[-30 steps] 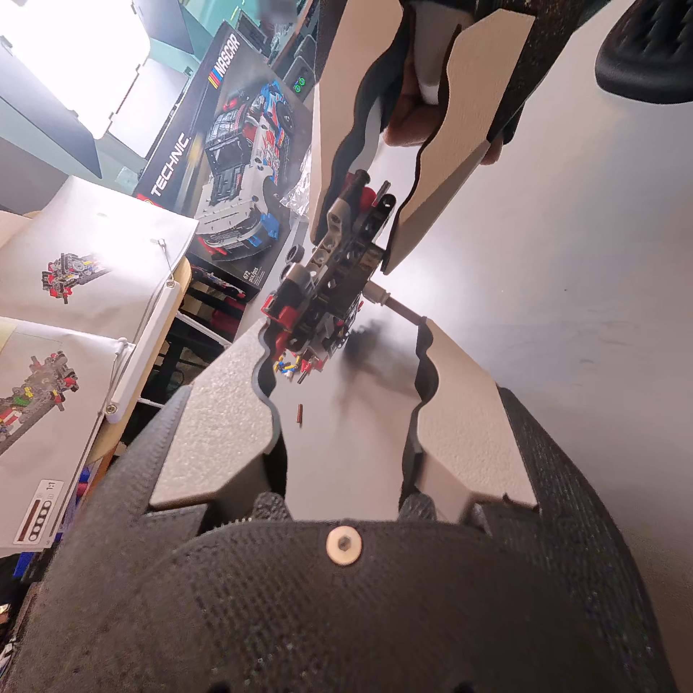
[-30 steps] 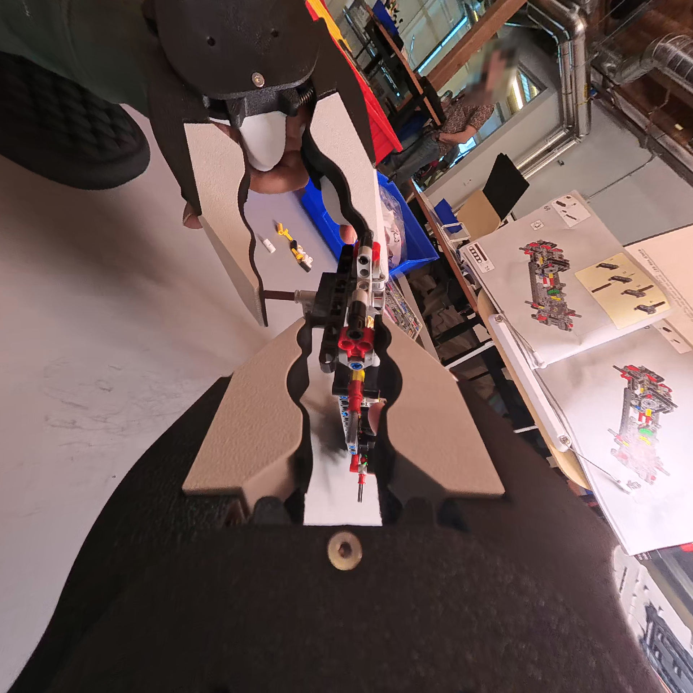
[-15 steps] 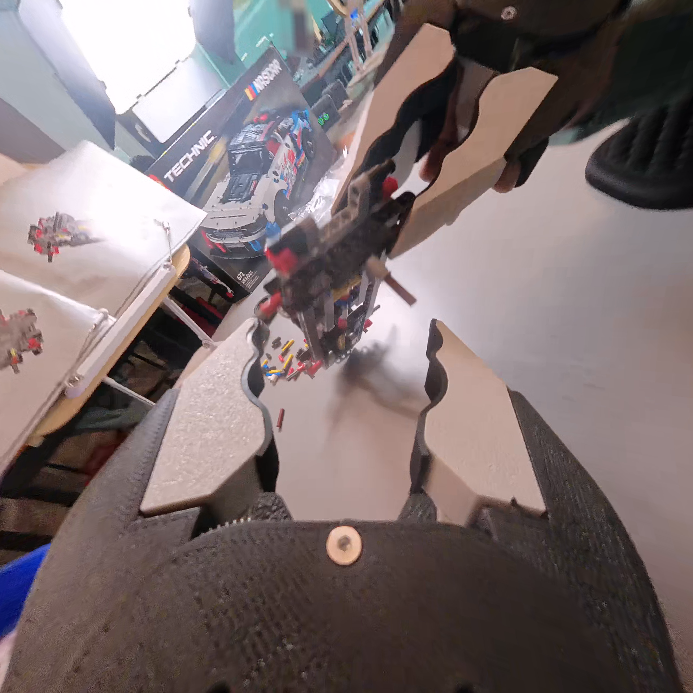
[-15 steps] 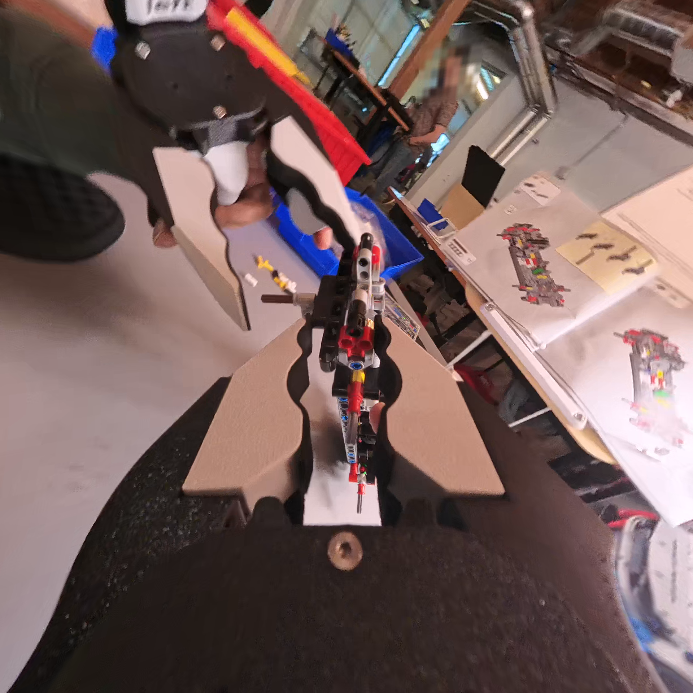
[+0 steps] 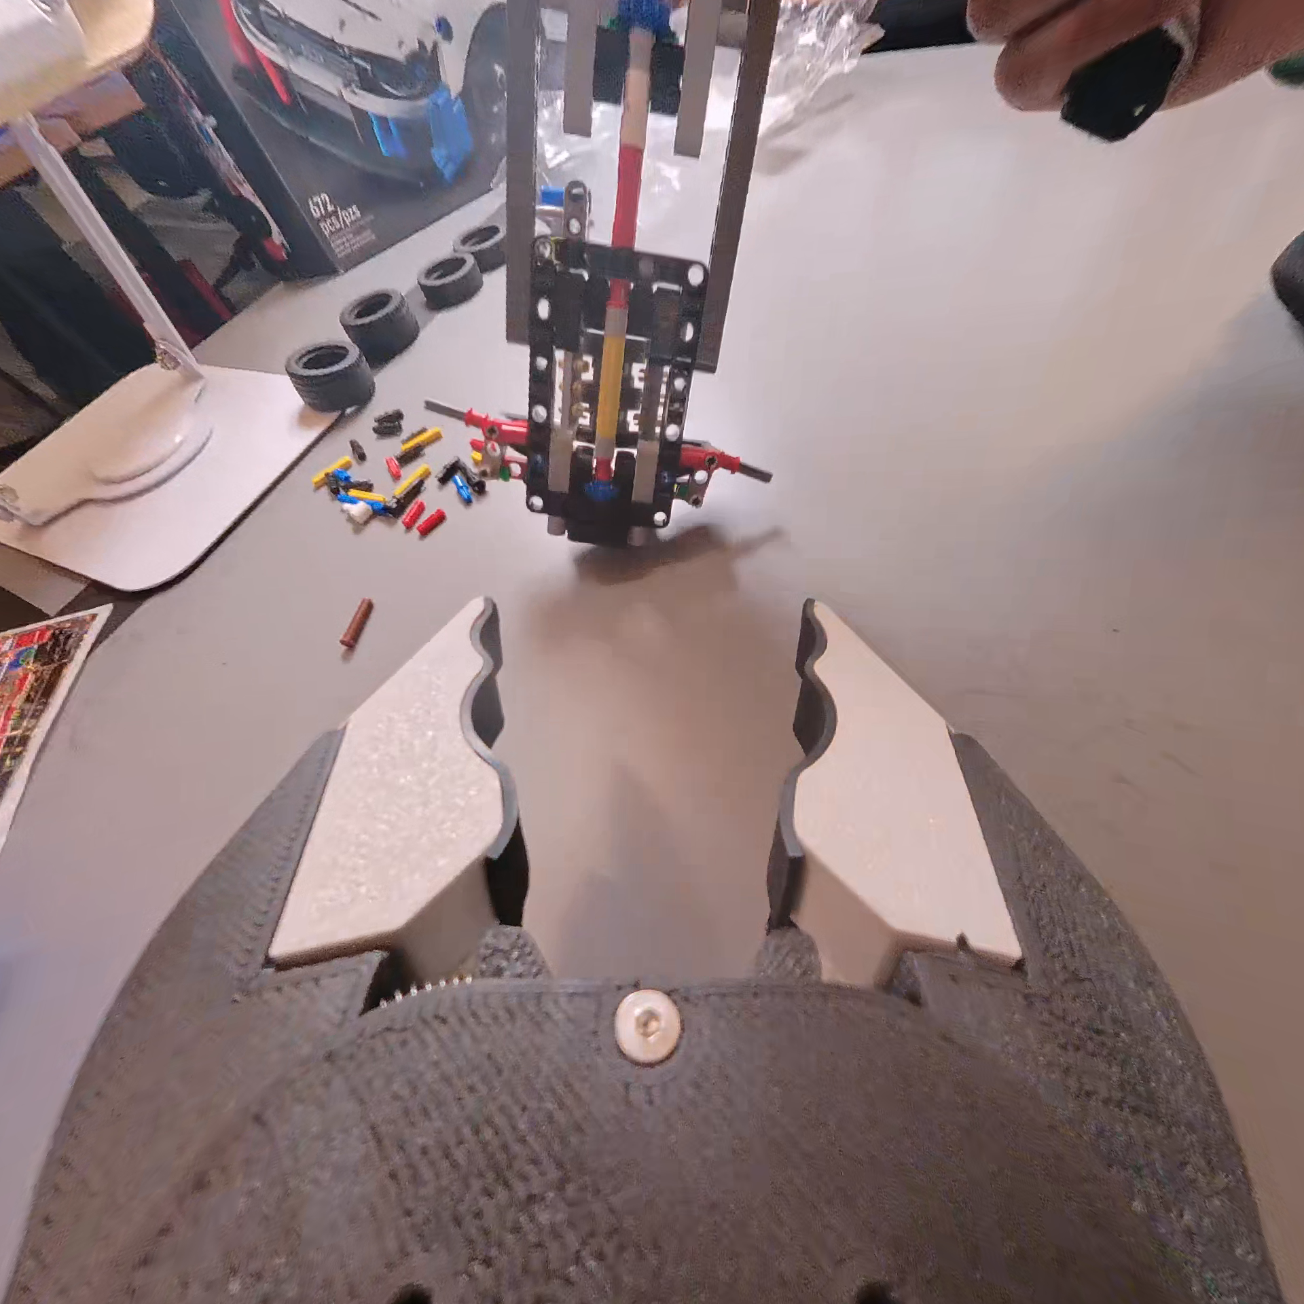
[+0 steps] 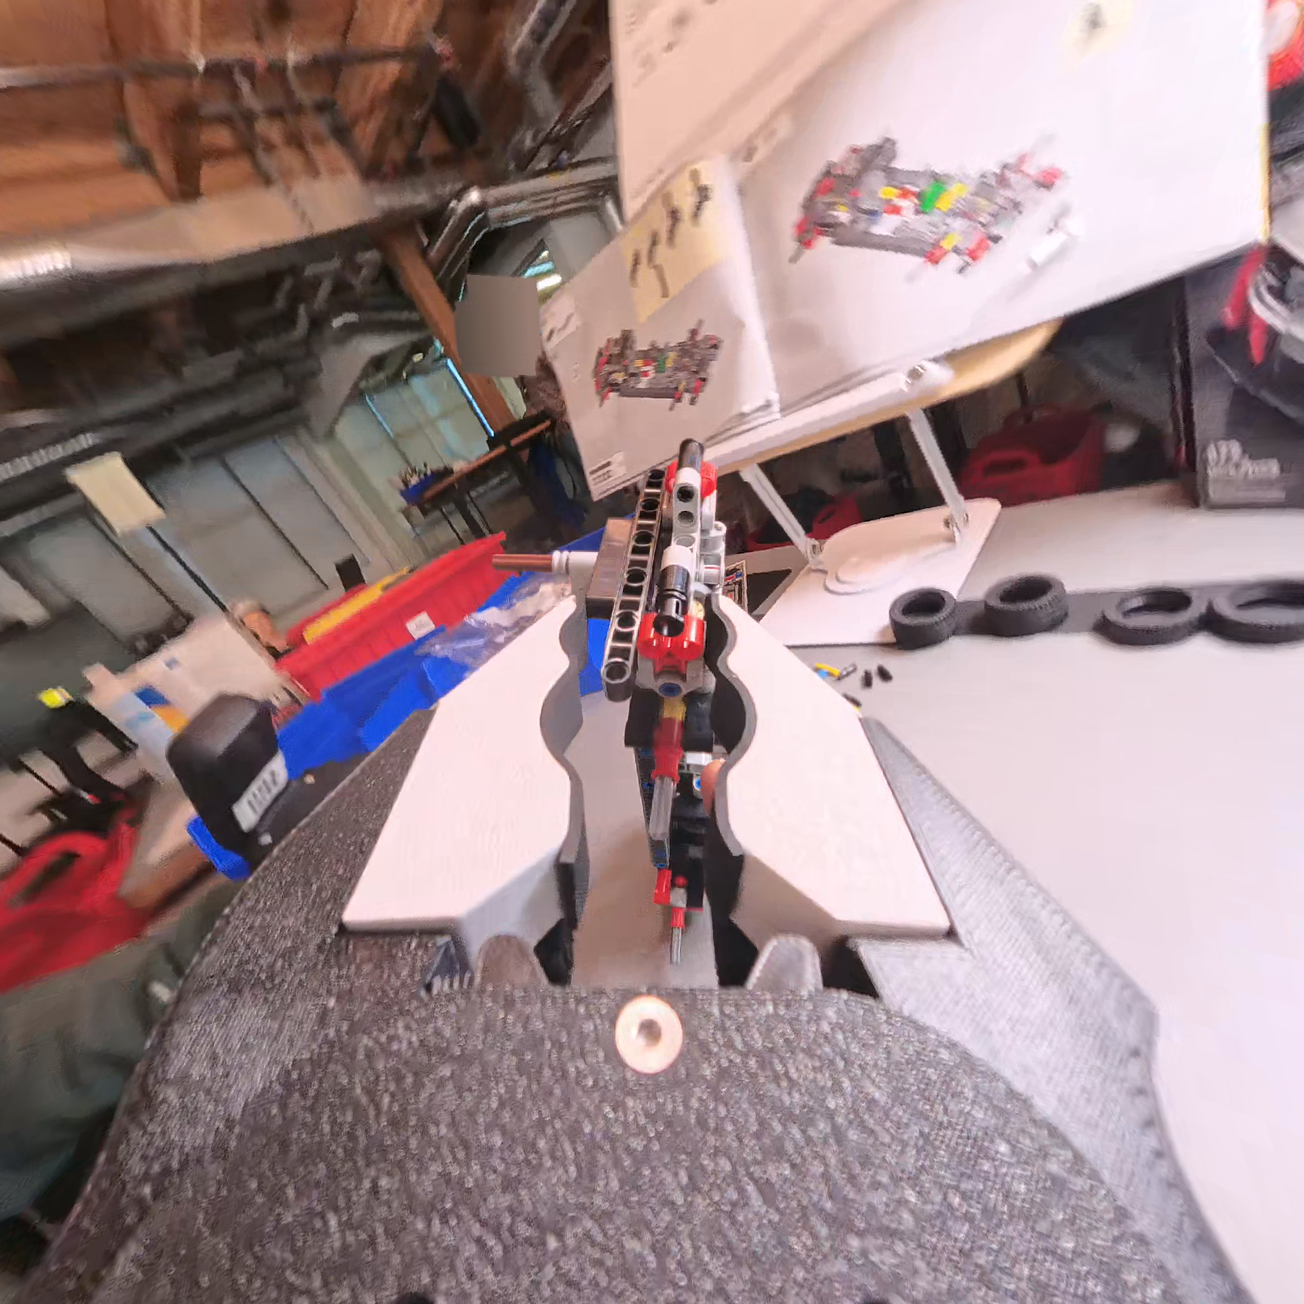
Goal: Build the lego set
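Lego chassis (image 6: 670, 635), light, rigid but easily popped apart, is clamped at frame center by the right tool (image 6: 653, 705); beam edges are best gripped. Left tool (image 5: 646, 705) is held wide open, empty.

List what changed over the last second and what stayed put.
The left gripper backed away from the lego assembly and levelled out, so it now faces the table. The right gripper swung round, turning the assembly from tilted to hanging upright above the loose pieces.

Unchanged: the right gripper stays shut on the assembly, the left stays open and empty, and the brown pin still lies on the table.
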A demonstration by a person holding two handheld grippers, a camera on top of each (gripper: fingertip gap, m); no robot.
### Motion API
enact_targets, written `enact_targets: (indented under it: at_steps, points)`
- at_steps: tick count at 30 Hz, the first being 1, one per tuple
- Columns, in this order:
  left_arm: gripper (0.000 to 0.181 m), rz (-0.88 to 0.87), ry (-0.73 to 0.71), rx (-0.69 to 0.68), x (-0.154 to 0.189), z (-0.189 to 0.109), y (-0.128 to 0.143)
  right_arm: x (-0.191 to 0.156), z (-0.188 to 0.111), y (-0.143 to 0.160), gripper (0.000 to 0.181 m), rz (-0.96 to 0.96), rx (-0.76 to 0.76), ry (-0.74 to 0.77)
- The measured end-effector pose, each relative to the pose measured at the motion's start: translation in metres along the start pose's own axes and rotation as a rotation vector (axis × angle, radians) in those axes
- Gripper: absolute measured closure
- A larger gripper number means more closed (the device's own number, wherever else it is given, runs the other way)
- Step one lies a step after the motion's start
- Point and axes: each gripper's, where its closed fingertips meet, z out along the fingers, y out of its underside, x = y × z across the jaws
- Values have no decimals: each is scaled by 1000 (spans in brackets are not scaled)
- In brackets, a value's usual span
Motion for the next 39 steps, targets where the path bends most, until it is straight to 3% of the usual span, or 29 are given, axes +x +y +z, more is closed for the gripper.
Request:
enact_targets:
  at_steps: [9,18,21,25,29,39]
  points:
    - [98,-36,-13,-70,-8,11,14,61,-18,21,152,389,-39,-2]
    - [89,-43,5,-106,-10,14,23,55,-7,58,151,591,-110,-75]
    - [90,-45,22,-130,-9,11,29,47,-4,73,152,625,-158,-99]
    - [107,-6,44,-140,-4,6,34,38,0,88,152,644,-218,-122]
    - [112,42,53,-142,-3,0,35,41,0,101,154,651,-274,-116]
    - [113,82,97,-117,-3,-12,36,36,-8,121,152,454,-480,-139]
